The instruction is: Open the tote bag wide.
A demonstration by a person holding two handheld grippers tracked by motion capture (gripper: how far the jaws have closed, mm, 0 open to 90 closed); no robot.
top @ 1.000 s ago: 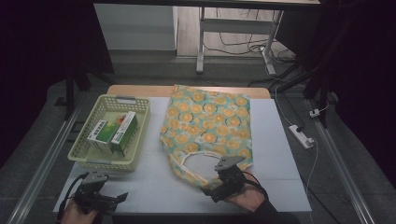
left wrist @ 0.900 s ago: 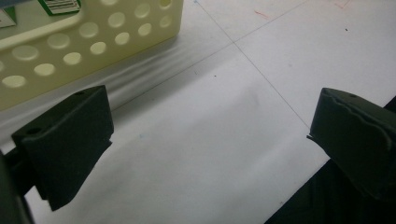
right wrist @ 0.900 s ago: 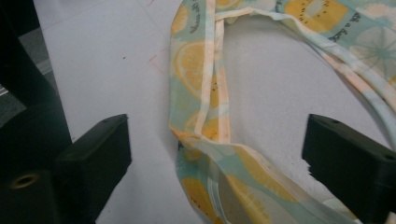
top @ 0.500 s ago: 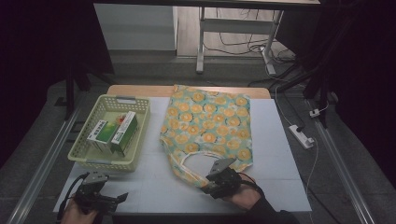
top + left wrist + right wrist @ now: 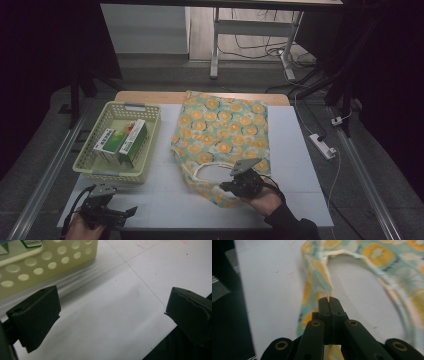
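The right tool (image 5: 329, 300) is being seen with its black jaws pressed together on a strip of the teal cloth bag printed with orange slices (image 5: 222, 135); the jaws have just been closing, and the fabric is being pinched between them at the near edge of the bag's mouth, beside its pale looped handle (image 5: 207, 172). In the high view the right tool (image 5: 227, 187) is being carried low over the near right part of the white surface (image 5: 165, 200), with a dark sleeve coming in behind it from the bottom edge. The bag is being spread flat from the pinched near edge toward the far side of the surface, its far end lying just over the wooden strip at the far rim. The left tool (image 5: 112, 312) is being held with its jaws spread wide and with nothing between them, bare white surface being shown in the gap. In the high view the left tool (image 5: 117, 214) is being kept at the near left corner of the surface, well apart from the bag. Just beyond it a pale yellow perforated plastic basket (image 5: 87, 167) is standing on the left of the surface, and green and white cartons (image 5: 122, 142) are lying inside it.
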